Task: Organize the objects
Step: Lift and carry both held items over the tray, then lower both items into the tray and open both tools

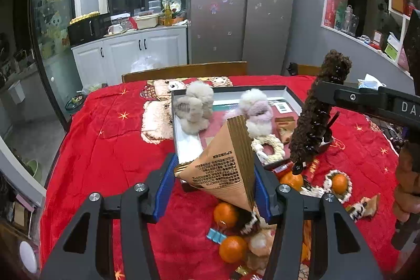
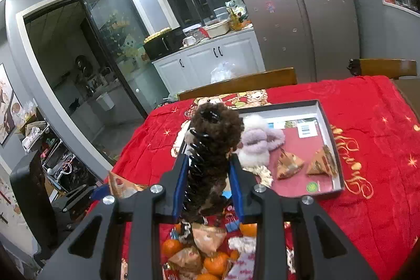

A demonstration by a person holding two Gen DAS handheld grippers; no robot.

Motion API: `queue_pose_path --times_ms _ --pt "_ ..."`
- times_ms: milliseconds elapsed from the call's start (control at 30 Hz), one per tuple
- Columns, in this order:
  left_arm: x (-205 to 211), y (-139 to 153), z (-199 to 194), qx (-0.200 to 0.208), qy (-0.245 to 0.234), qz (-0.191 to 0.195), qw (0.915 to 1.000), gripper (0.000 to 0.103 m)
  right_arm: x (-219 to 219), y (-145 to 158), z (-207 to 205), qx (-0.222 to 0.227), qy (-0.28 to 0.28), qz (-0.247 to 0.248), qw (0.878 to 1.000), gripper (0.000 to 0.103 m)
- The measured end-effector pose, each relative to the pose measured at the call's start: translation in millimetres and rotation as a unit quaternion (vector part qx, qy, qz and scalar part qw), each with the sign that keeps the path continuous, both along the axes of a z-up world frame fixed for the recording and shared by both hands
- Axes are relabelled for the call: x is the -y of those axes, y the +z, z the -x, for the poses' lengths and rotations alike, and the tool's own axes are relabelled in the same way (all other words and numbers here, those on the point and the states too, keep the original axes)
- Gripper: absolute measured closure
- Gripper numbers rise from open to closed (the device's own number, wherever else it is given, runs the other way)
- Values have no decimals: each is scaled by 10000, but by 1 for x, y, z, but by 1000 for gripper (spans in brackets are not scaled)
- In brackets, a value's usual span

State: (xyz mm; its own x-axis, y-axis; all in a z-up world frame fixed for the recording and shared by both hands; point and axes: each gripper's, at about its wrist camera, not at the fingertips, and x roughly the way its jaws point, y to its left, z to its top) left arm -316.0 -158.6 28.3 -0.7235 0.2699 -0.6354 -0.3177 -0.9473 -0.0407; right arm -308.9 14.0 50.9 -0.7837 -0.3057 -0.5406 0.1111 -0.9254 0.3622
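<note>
Transfer step in hand. Left claw (image 1: 214, 184) pinched a tan packet (image 1: 225, 164); right claw (image 2: 210, 188) pinched a brown fuzzy hair clip (image 2: 212, 156). Both hung over the bench, near the tray's (image 2: 333, 138) front edge. Next move, in my judgement: carry each inward and release. Plush clips (image 1: 194, 106) crowded the tray's left; tangerines (image 1: 232, 248) lay loose below.

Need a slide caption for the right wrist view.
Right gripper holds a fuzzy brown hair claw above the red tablecloth, facing a tray with plush hair clips and triangular snack packets.

A tray (image 2: 329, 122) sits on the table (image 2: 367, 201); two plush toys (image 2: 256, 143) lie inside, oranges (image 1: 232, 248) piled before it.
</note>
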Motion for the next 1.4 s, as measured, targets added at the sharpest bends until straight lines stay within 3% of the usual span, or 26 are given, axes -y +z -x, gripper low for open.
queue_pose_path --times_ms 733,1400 --pt "-7 -43 93 595 67 15 9982 49 16 -40 100 432 220 -102 9988 73" --pt "-15 -69 125 878 54 169 9960 49 26 -66 132 760 388 -192 9962 73"
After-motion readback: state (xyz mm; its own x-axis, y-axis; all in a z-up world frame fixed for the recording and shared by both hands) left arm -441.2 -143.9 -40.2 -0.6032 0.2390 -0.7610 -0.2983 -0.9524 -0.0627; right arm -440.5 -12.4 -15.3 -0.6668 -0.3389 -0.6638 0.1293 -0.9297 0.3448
